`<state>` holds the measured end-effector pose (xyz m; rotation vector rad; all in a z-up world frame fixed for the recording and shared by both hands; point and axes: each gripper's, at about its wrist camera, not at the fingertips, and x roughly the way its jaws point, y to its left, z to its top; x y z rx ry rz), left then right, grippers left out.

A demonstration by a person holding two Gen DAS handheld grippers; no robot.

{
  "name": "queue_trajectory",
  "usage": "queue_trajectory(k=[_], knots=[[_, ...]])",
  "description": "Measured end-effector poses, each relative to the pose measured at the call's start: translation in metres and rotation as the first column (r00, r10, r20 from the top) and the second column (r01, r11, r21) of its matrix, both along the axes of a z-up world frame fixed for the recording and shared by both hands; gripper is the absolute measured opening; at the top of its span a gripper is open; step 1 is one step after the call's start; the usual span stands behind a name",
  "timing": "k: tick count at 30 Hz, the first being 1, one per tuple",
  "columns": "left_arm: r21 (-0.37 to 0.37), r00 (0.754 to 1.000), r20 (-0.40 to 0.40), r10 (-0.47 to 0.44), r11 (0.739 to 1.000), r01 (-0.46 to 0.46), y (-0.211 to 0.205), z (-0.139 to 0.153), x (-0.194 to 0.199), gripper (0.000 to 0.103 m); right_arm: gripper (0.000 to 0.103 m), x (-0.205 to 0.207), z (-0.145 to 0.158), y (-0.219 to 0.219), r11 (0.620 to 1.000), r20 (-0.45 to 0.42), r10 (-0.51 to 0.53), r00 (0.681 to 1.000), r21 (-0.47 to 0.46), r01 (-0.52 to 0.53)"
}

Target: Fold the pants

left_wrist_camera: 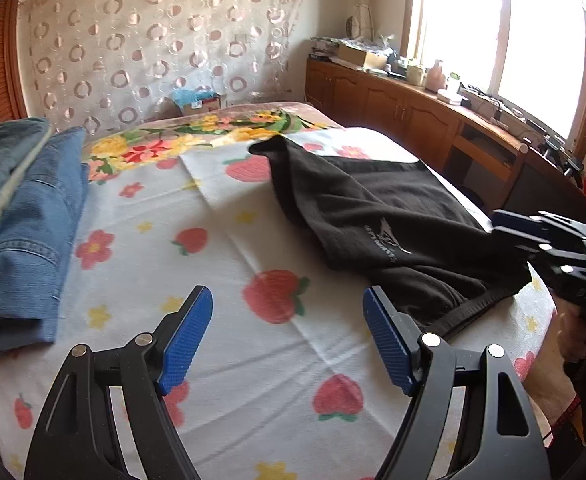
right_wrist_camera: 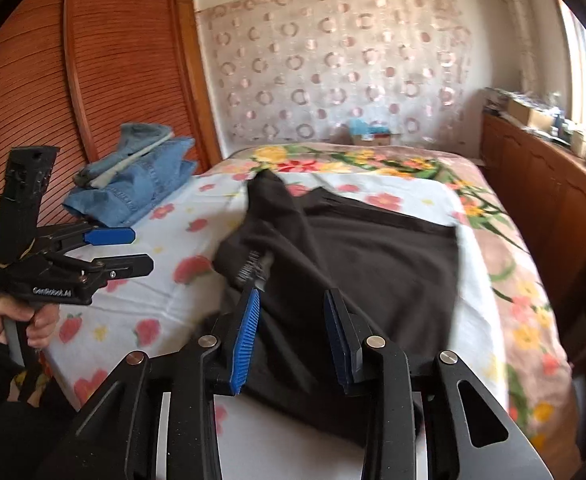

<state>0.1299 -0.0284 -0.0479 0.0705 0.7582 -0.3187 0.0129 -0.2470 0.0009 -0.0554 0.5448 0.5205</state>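
Observation:
Black pants [left_wrist_camera: 373, 208] [right_wrist_camera: 353, 248] lie crumpled and partly doubled over on the strawberry-print sheet [left_wrist_camera: 221, 248], one leg end pointing toward the headboard. My left gripper [left_wrist_camera: 288, 296] [right_wrist_camera: 143, 249] stands open above bare sheet, just left of the pants' waistband, with nothing between its blue pads. My right gripper [right_wrist_camera: 292, 296] [left_wrist_camera: 497, 222] hovers over the near part of the pants. Its jaws stand partly apart, and black cloth shows in the gap without being pinched.
Folded blue jeans [left_wrist_camera: 25, 216] [right_wrist_camera: 133, 184] are stacked at the bed's left side by the louvered wardrobe doors [right_wrist_camera: 33, 80]. A wooden cabinet [left_wrist_camera: 393, 108] with clutter runs along the window at the right. A hand [right_wrist_camera: 33, 320] grips the left tool's handle.

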Motion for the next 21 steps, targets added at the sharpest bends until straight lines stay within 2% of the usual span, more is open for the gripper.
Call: queue_trajectory(k=[7,12,19,21], knots=[[-0.012,0.999,0.03,0.026,1.0,-0.026,0.018,0.007,-0.003,0.078,0.034,0.036,-0.005,0.056,0.99,0.007,0.116,0.993,-0.082,-0.115],[-0.025,0.999,0.032,0.044,0.999,-0.043,0.027,0.007,-0.002,0.078,0.033,0.06,-0.014,0.084,0.972,0.0,0.139,0.99,-0.19,-0.137],[-0.033,0.998,0.028,0.061,0.998,-0.06,0.036,0.003,-0.004,0.078,0.033,0.076,-0.024,0.108,0.953,-0.039,0.171,0.984,-0.248,-0.176],[-0.033,0.998,0.023,0.063,0.998,-0.062,0.037,0.001,-0.004,0.078,0.033,0.079,-0.028,0.118,0.94,-0.049,0.177,0.983,-0.289,-0.183]])
